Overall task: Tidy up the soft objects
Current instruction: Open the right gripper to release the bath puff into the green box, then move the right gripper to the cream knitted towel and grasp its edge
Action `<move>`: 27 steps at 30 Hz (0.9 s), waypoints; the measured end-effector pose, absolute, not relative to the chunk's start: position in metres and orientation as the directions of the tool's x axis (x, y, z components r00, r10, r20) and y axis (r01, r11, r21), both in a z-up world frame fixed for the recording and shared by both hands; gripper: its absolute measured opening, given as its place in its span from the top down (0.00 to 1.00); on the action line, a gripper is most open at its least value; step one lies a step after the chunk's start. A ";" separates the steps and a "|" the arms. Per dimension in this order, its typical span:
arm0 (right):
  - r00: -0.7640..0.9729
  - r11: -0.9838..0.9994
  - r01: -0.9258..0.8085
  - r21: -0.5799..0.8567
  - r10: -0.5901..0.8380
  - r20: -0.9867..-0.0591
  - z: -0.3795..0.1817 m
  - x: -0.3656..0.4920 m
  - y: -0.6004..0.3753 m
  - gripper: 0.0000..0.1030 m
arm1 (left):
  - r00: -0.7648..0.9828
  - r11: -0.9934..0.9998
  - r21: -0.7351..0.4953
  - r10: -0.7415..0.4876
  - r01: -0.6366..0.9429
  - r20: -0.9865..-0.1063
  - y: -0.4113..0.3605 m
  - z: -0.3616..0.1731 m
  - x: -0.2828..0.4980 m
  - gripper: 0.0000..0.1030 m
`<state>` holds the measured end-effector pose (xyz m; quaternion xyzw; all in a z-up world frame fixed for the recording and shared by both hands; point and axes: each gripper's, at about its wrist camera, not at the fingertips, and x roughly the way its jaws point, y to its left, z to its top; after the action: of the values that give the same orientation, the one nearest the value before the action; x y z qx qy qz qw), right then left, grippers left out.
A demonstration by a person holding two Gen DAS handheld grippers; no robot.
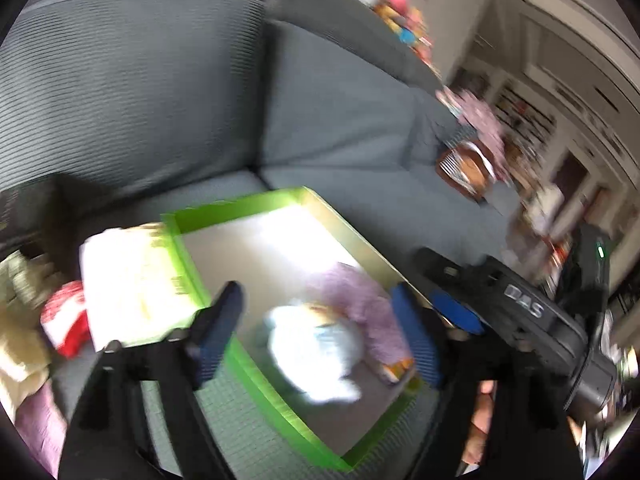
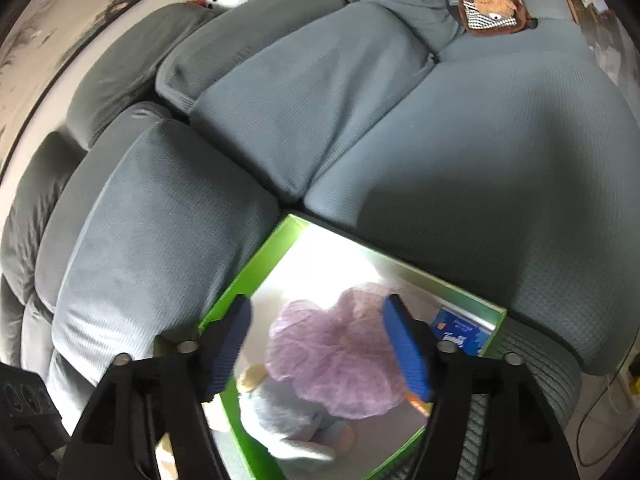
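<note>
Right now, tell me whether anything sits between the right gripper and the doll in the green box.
Nothing visible does. The right gripper hangs open right above the doll, which already lies inside the green box; a blue packet sits off to the side.

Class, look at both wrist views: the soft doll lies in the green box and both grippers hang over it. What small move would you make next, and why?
Probably draw both grippers back from the green box. The doll, in its purple dress, already lies on the box floor, and the left gripper and right gripper stand open, pads clear of it. More soft things wait left of the box, like the red and white item.
</note>
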<state>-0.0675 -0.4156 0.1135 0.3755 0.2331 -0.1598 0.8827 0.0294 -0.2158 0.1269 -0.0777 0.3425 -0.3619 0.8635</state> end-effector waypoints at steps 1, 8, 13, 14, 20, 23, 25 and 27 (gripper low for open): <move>0.847 0.676 0.443 0.588 -0.101 -0.522 0.115 -0.067 -0.412 0.22 | 0.535 0.745 -0.391 -0.663 0.540 -0.524 -0.202 0.129 0.028 0.20; 0.835 0.765 0.422 0.486 -0.120 -0.537 0.130 -0.056 -0.371 0.16 | 0.652 0.866 -0.378 -0.496 0.326 -0.573 -0.109 0.136 0.022 0.16; 0.840 0.844 0.374 0.385 -0.132 -0.527 0.145 -0.047 -0.333 0.14 | 0.662 0.906 -0.383 -0.401 0.182 -0.633 -0.038 0.128 0.007 0.16; 0.841 0.851 0.367 0.376 -0.131 -0.525 0.147 -0.046 -0.327 0.14 | 0.677 0.926 -0.356 -0.340 0.122 -0.652 -0.022 0.124 0.002 0.16; 0.885 0.869 0.120 0.480 0.125 -0.448 0.153 -0.032 -0.282 0.14 | 0.665 0.962 -0.263 -0.152 -0.068 -0.731 0.030 0.084 -0.014 0.16; 0.858 0.869 0.047 0.493 0.218 -0.465 0.149 -0.012 -0.250 0.14 | 0.620 0.955 -0.258 -0.114 -0.147 -0.776 0.053 0.060 -0.012 0.16; 0.832 0.890 0.026 0.456 0.233 -0.503 0.143 0.001 -0.227 0.14 | 0.601 0.951 -0.253 -0.098 -0.179 -0.793 0.063 0.055 -0.008 0.16; 0.797 0.901 -0.018 0.433 0.274 -0.539 0.134 0.013 -0.205 0.14 | 0.606 0.948 -0.260 -0.099 -0.184 -0.789 0.073 0.055 -0.009 0.16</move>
<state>0.0132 -0.2048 0.1339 0.2077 0.3090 0.0790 0.9247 -0.0091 0.0734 0.0553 -0.1597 0.4431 0.0243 0.8818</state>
